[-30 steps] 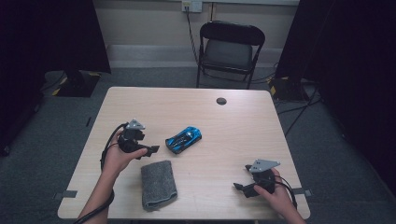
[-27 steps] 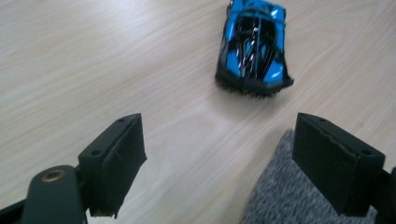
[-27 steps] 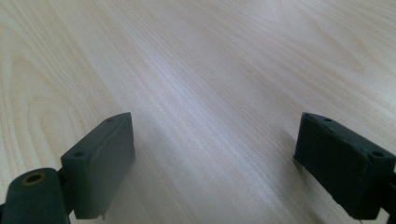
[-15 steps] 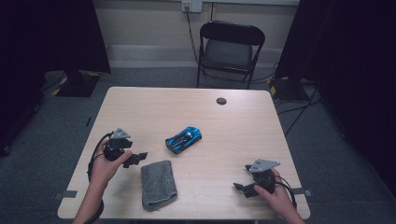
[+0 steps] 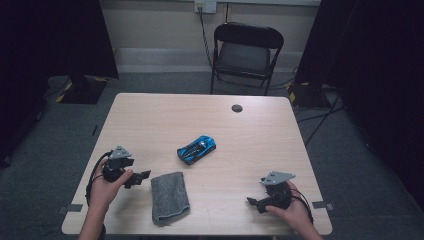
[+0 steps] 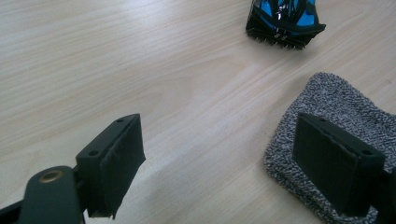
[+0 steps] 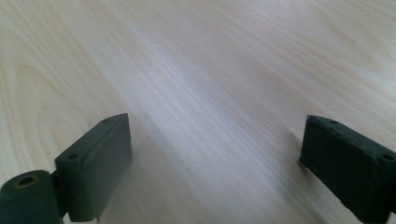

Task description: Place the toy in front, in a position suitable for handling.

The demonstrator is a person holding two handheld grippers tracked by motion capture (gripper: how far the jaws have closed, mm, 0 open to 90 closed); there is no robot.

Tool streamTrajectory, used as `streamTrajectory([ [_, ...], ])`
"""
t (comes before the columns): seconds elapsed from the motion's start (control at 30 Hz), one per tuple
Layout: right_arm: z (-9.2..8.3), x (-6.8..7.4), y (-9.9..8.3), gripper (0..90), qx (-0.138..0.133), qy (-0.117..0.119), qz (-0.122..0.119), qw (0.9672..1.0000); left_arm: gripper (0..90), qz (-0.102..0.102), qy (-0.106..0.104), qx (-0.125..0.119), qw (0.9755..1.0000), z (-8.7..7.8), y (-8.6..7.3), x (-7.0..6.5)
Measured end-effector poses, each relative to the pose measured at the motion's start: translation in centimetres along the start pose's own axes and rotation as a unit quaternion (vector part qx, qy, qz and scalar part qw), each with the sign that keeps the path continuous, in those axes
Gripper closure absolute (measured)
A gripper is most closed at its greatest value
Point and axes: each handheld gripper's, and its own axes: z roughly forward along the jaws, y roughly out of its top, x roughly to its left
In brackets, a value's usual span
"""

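Note:
A blue and black toy car [image 5: 196,148] rests near the middle of the wooden table [image 5: 165,115]; its rear end [image 6: 283,21] appears at the top of the left gripper view. In front of it lies a folded grey cloth [image 5: 169,196], seen also [image 6: 345,112] in the left gripper view. My left gripper [image 5: 142,176] is low over the table just left of the cloth, open and holding nothing [image 6: 224,163]. At the front right my right gripper [image 5: 252,202] rests open, with bare wood between its jaws [image 7: 215,158].
A small dark round disc [image 5: 237,108] lies near the table's far edge. Behind the table stands a black folding chair [image 5: 247,52]. Dark curtains flank the scene and cables run over the grey floor.
My left gripper has moved left and toward the table's front, away from the car, and now sits lower beside the cloth. The right gripper has kept still.

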Motion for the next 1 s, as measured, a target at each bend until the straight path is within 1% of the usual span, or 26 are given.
streamTrajectory([
  [0.07,0.1,0.5,0.5,15.8,0.008,0.008,-0.002,0.9999,16.5,0.004,0.0,0.0,1.0,-0.2,-0.1,-0.1],
  [0.1,0.3,0.9,1.0,16.0,0.012,0.012,-0.01,0.9998,16.4,0.005,0.001,-0.001,1.0,-0.2,-0.1,-0.1],
  [0.13,0.4,1.2,1.3,16.9,0.011,0.014,-0.016,0.9997,16.2,0.006,0.001,-0.002,1.0,-0.2,-0.2,-0.2],
  [0.17,0.6,1.9,2.1,21.1,0.008,0.022,-0.028,0.9994,16.2,0.006,0.002,-0.003,1.0,-0.2,-0.2,-0.2],
  [0.23,1.0,2.7,3.2,23.4,0.002,0.03,-0.039,0.9988,16.1,0.011,0.004,-0.002,0.9999,-0.1,-0.1,-0.1],
  [0.3,1.5,3.7,4.6,27.5,0.0,0.051,-0.05,0.9974,16.2,0.01,0.003,-0.005,0.9999,-0.1,-0.1,-0.1],
  [0.33,1.7,4.1,5.2,29.4,-0.002,0.055,-0.057,0.9969,16.2,0.011,0.001,-0.005,0.9999,-0.1,-0.1,-0.1],
  [0.37,2.1,4.8,6.1,32.0,-0.006,0.065,-0.065,0.9957,16.3,0.011,0.002,-0.005,0.9999,-0.1,-0.1,-0.1],
  [0.43,2.6,5.7,7.2,35.1,-0.01,0.081,-0.068,0.9944,16.3,0.014,0.003,-0.003,0.9999,-0.1,-0.1,-0.2],
  [0.47,3.1,6.5,8.2,36.3,-0.012,0.091,-0.07,0.9933,16.3,0.013,0.003,-0.003,0.9999,-0.1,-0.2,-0.2],
  [0.5,3.3,6.9,8.6,38.4,-0.014,0.097,-0.074,0.9924,16.3,0.013,0.003,-0.004,0.9999,-0.1,-0.2,-0.2],
  [0.57,3.8,7.6,9.5,39.1,-0.015,0.107,-0.078,0.9911,16.4,0.014,0.004,-0.002,0.9999,-0.1,-0.2,-0.2],
  [0.6,4.0,8.1,9.9,39.2,-0.016,0.108,-0.079,0.9908,16.4,0.015,0.006,-0.001,0.9999,-0.2,-0.3,-0.1],
  [0.63,4.3,8.7,10.5,39.3,-0.018,0.113,-0.082,0.99,16.4,0.014,0.006,-0.001,0.9999,-0.2,-0.3,-0.1],
  [0.67,4.4,9.0,10.7,39.8,-0.02,0.116,-0.083,0.9896,16.4,0.014,0.006,0.0,0.9999,-0.2,-0.3,0.0],
  [0.73,4.9,9.6,11.2,41.1,-0.023,0.121,-0.078,0.9892,16.4,0.015,0.007,0.001,0.9999,-0.2,-0.3,0.0],
  [0.8,5.3,10.0,11.7,42.2,-0.022,0.131,-0.078,0.9881,16.4,0.014,0.007,0.001,0.9999,-0.3,-0.3,0.0],
  [0.87,5.8,10.6,12.2,42.1,-0.018,0.134,-0.086,0.9871,16.4,0.015,0.007,0.0,0.9999,-0.3,-0.3,0.0],
  [0.93,6.3,10.9,12.5,42.5,-0.018,0.142,-0.086,0.986,16.4,0.016,0.007,-0.001,0.9999,-0.3,-0.2,-0.1],
  [1.0,6.6,11.2,12.9,42.8,-0.015,0.142,-0.092,0.9854,16.4,0.017,0.007,0.0,0.9998,-0.3,-0.2,-0.1],
])
